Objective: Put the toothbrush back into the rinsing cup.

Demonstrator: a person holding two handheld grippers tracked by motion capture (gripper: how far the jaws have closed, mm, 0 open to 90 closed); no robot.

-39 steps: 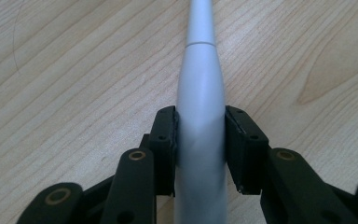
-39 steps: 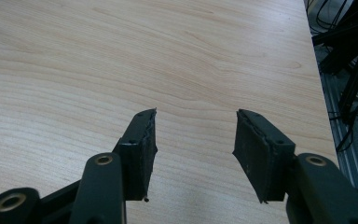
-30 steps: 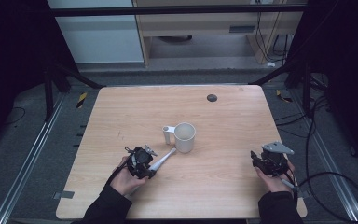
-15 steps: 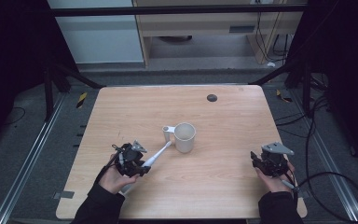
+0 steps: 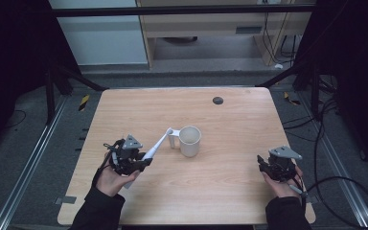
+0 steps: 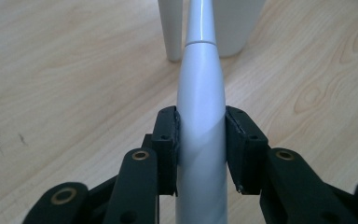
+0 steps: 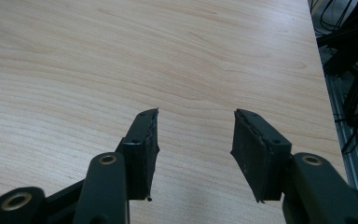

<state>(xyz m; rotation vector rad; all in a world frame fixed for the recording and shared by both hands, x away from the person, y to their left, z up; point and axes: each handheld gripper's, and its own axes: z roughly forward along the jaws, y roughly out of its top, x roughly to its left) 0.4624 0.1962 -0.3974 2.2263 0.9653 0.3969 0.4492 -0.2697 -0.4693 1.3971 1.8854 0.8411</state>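
My left gripper (image 6: 200,149) clamps a white toothbrush (image 6: 200,121), its tip reaching the mug (image 5: 190,140) mid-table. My right gripper (image 7: 195,149) hovers open over the table (image 5: 230,120), near right.

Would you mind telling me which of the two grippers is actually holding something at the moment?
The left gripper: its jaws are closed on the white toothbrush handle, pointing toward the mug. The right gripper has open jaws with only bare table between them.

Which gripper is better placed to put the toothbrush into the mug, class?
Probably the left gripper: it already grips the toothbrush, which points toward the mug. The right gripper is open, off near the table's right edge.
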